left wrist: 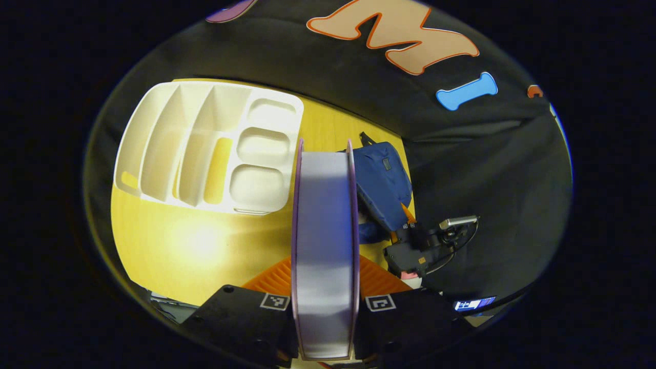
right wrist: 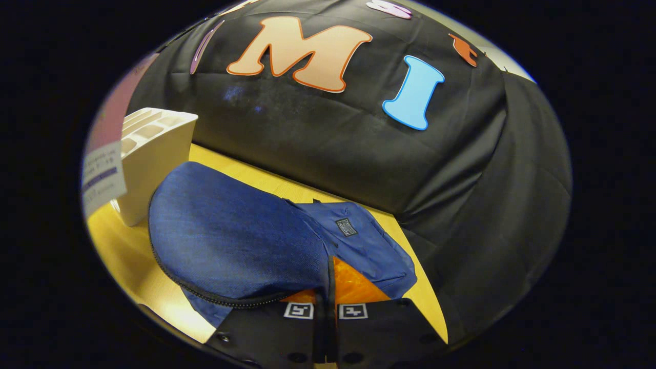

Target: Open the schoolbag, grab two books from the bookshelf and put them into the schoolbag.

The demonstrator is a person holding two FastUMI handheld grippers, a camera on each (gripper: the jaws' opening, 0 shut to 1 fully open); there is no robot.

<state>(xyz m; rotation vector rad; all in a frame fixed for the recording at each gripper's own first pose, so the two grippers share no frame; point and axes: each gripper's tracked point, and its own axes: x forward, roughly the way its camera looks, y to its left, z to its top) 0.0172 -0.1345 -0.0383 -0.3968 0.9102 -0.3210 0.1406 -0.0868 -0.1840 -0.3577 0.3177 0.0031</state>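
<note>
In the left gripper view my left gripper [left wrist: 325, 279] is shut on a book [left wrist: 324, 215] with purple covers, seen edge-on with its white pages facing me, held above the yellow table. The blue schoolbag [left wrist: 383, 182] lies just right of the book. My right gripper [left wrist: 410, 238] shows at the bag's near end. In the right gripper view my right gripper [right wrist: 328, 294] is shut on the schoolbag's flap [right wrist: 230, 241], holding it raised. The bag's front pocket [right wrist: 366, 241] lies beyond. The white bookshelf [left wrist: 205, 148] stands at the back left, its slots bare.
The yellow table [left wrist: 169, 241] has open room in front of the bookshelf [right wrist: 154, 154]. Black cloth walls close off the back and the right side. The book's cover [right wrist: 102, 174] shows at the far left in the right gripper view. A small lit screen [left wrist: 474, 304] sits low right.
</note>
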